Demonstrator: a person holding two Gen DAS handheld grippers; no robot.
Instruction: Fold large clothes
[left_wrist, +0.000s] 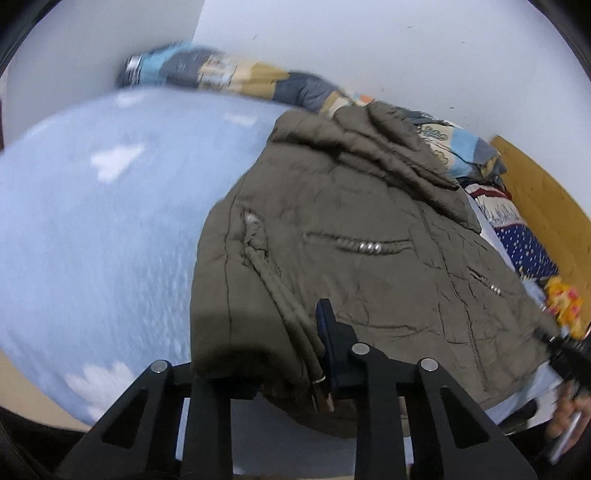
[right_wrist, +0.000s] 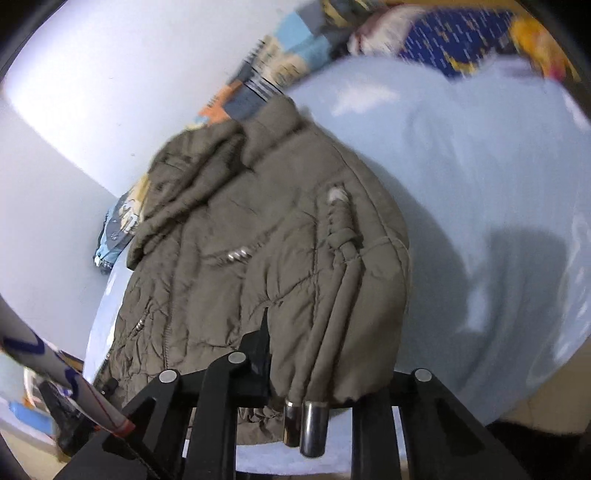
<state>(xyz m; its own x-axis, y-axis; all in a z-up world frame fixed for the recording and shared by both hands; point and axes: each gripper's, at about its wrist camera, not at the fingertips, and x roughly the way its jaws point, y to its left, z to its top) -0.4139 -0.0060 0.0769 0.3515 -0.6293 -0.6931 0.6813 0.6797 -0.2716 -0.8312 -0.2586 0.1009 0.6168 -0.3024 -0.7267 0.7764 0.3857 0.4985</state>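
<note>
The jacket (left_wrist: 354, 236), olive-brown and padded, lies on the bed (left_wrist: 92, 229), its collar end toward the wall (left_wrist: 369, 48) and its hem toward both cameras. It is folded over along one side, so the visible face is narrower than a full spread. A row of metal snaps (left_wrist: 367, 248) shows on a pocket seam. Two drawcords (right_wrist: 332, 314) run down the near part and end in metal tips (right_wrist: 306, 424) that hang past the hem.

The left gripper (left_wrist: 266, 373) is at the hem. The near edge of the jacket drapes over and between its fingers; one finger (left_wrist: 328, 332) stands up against the fabric beside the cords. The other is covered by cloth. The fingers appear clenched on the jacket's hem.

The right gripper (right_wrist: 321, 373) is likewise at the hem, with fabric and cords hanging between its fingers. One finger (right_wrist: 260, 350) presses into a crease. These fingers also appear closed on the hem.

The bed carries a pale blue sheet with white patches. A patterned quilt (left_wrist: 236, 75) is bunched along the wall behind the jacket. A wooden headboard (left_wrist: 543, 192) stands at the right edge of the left view. Both views are blurred.
</note>
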